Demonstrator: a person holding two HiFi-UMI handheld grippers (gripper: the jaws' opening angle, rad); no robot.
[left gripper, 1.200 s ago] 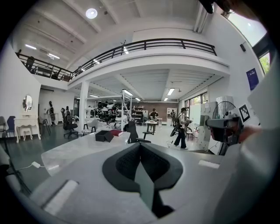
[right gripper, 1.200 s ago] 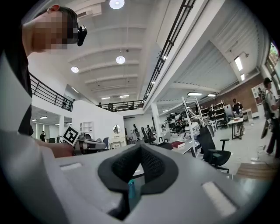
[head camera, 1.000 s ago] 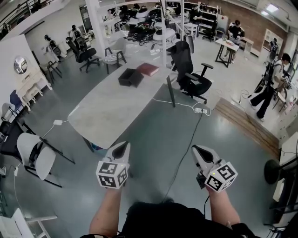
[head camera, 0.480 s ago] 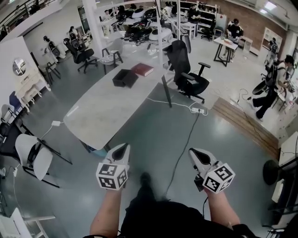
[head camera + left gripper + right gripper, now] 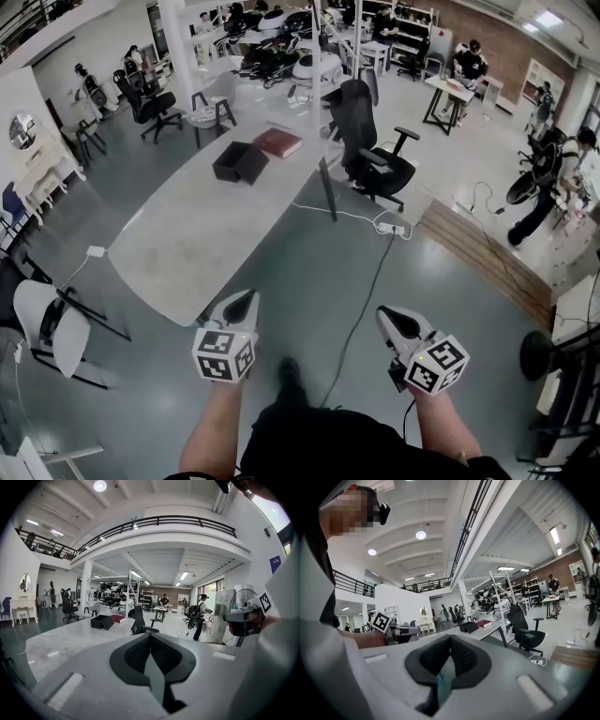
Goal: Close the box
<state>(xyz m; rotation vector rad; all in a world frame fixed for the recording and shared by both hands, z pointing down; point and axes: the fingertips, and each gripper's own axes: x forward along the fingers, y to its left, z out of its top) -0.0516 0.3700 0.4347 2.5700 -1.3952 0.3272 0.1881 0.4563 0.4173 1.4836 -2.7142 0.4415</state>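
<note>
Black, the box (image 5: pixel 240 161) sits on the pale table (image 5: pixel 178 244) in the head view, far ahead of both grippers' fingertips, with a red flat item (image 5: pixel 278 142) just beside it. The left gripper (image 5: pixel 246 298) and right gripper (image 5: pixel 392 319) hang over the floor.

In the left gripper view, the fingers are pressed together and empty, and the box lies well beyond them, to the left.

In the right gripper view, the fingers are likewise together and empty, and the box lies well beyond them, slightly to the right.

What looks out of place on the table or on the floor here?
The black box on the table seems open, and a power strip with its cable lies loose across the floor.
</note>
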